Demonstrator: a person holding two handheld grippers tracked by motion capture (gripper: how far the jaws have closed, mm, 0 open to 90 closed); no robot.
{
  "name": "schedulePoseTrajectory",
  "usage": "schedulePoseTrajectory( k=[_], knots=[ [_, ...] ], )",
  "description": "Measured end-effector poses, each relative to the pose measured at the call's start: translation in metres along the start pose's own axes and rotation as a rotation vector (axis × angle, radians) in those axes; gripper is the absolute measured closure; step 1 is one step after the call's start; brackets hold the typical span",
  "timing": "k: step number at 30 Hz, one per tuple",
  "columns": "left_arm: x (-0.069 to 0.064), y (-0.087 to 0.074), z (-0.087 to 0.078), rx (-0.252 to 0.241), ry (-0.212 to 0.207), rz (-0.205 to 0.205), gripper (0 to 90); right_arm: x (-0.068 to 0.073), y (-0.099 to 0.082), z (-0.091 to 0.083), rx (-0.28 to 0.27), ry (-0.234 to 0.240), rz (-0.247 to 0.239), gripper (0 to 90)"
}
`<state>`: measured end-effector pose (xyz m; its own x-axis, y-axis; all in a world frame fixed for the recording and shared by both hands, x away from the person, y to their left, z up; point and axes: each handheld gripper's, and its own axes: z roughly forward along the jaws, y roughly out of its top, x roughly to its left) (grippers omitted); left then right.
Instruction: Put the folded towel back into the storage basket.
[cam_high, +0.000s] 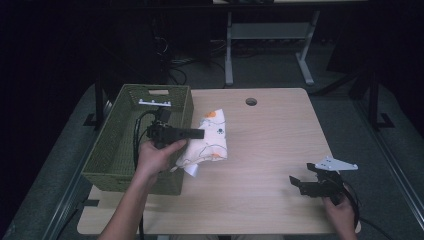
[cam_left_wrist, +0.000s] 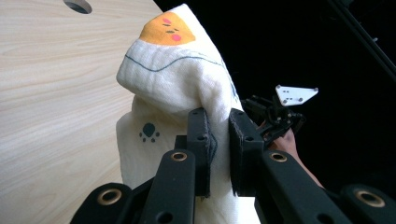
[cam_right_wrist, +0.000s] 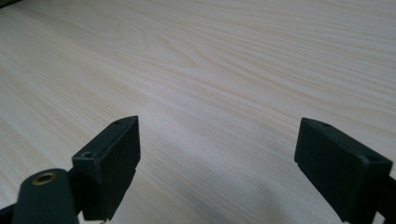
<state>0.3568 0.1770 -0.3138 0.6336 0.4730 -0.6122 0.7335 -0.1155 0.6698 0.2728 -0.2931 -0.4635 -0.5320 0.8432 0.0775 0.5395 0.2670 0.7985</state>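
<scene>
A white cloth (cam_high: 212, 140) printed with orange patches and small dark paw marks lies bunched on the wooden table (cam_high: 270, 150), right beside the basket. My left gripper (cam_high: 199, 133) is shut on a fold of it; in the left gripper view the cloth (cam_left_wrist: 173, 79) rises above the two pads pinching it, at my left gripper (cam_left_wrist: 218, 149). My right gripper (cam_high: 296, 184) hovers near the table's front right corner, jaws wide open. In the right gripper view my right gripper (cam_right_wrist: 217, 163) has bare wood between its pads.
A green woven basket (cam_high: 117, 150) stands at the table's left edge, with the left hand and cable over its right wall. A round cable hole (cam_high: 251, 102) sits near the far edge. Dark floor and a desk frame (cam_high: 265, 45) lie beyond.
</scene>
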Motion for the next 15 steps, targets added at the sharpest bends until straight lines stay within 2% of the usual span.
schedulePoseTrajectory(
  k=[8, 15],
  knots=[
    [-0.004, 0.006, -0.014, -0.011, 0.002, 0.018, 81.2, 0.000, 0.000, -0.002, -0.006, -0.010, -0.002, 14.0],
    [-0.006, 0.008, -0.028, -0.021, 0.008, 0.016, 81.1, -0.001, 0.000, -0.003, -0.002, -0.015, 0.001, 13.9]
  ],
)
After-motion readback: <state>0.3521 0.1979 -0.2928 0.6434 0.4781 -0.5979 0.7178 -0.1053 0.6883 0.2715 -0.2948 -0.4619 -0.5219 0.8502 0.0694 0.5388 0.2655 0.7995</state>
